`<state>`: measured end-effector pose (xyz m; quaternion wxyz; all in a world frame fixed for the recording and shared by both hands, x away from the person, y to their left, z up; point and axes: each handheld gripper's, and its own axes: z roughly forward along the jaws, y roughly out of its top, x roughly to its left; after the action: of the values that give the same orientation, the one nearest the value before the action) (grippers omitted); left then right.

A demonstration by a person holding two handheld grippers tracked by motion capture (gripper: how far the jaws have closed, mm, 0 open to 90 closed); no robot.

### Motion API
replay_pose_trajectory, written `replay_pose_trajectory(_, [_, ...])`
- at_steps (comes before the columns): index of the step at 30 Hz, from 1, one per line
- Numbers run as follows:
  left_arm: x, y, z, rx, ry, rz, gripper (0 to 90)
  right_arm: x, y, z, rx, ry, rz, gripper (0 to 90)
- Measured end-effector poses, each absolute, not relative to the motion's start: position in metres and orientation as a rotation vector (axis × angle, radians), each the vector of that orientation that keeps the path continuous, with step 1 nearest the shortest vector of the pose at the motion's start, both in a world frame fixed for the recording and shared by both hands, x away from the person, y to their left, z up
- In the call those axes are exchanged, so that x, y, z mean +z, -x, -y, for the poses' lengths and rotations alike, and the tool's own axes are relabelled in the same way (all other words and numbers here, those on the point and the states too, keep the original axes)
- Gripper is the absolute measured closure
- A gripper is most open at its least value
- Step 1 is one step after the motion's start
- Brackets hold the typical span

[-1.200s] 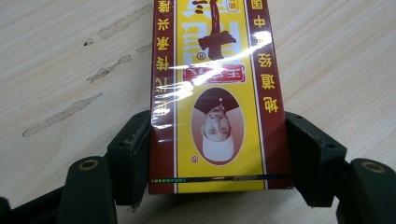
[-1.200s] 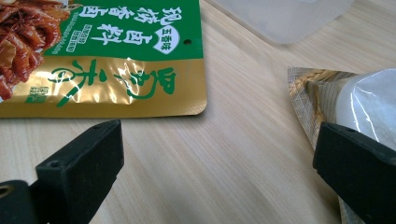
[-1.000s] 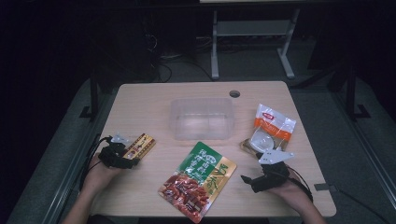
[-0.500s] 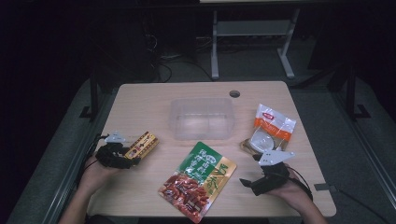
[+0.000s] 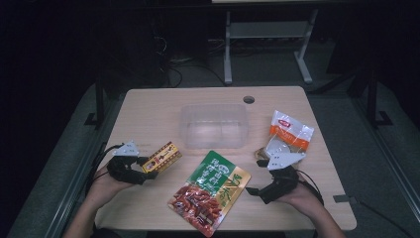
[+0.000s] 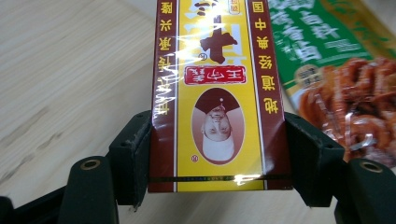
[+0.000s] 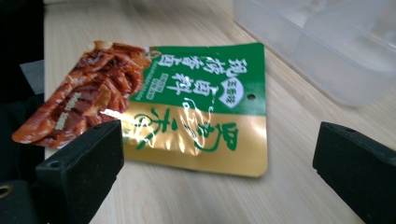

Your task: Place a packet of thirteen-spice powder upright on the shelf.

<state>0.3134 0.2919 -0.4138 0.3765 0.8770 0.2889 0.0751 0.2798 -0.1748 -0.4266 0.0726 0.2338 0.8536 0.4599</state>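
A yellow and maroon box [image 5: 162,156] [image 6: 217,93] lies at the table's left, and my left gripper [image 5: 132,168] [image 6: 218,151] is shut on its near end, jaws pressed to both long sides. A green, gold and red snack pouch [image 5: 210,192] [image 7: 154,107] lies flat at the front middle. My right gripper [image 5: 258,191] [image 7: 219,170] stands open just right of the pouch's gold corner, pointing at it, nothing between its jaws. A clear plastic tub [image 5: 214,126] [image 7: 327,51] sits empty at the table's centre.
An orange and white packet [image 5: 289,131] lies at the right, with a small round pack [image 5: 270,148] beside it, partly behind the right gripper's plate. A cable hole [image 5: 248,99] is at the back. The table's front edge [image 5: 277,225] runs close under both hands.
The right gripper has shifted slightly left toward the pouch. The left gripper and the box stay where they were.
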Motion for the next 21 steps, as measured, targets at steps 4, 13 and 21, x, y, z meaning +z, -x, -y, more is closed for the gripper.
replay_pose_trajectory(4, [-0.412,-0.31,-0.283,0.175,-2.247,-0.671,32.1,-0.422,-0.287,0.172,1.442,-0.646,-2.568,5.7])
replay_pose_trajectory(13, [-0.409,-0.306,-0.26,0.12,-2.24,-0.478,32.1,-0.41,-0.307,0.146,1.505,-0.499,-2.641,7.0])
replay_pose_trajectory(21, [-0.406,-0.307,-0.247,0.044,-2.224,-0.357,32.1,-0.401,-0.323,0.119,1.56,-0.322,-2.693,10.5])
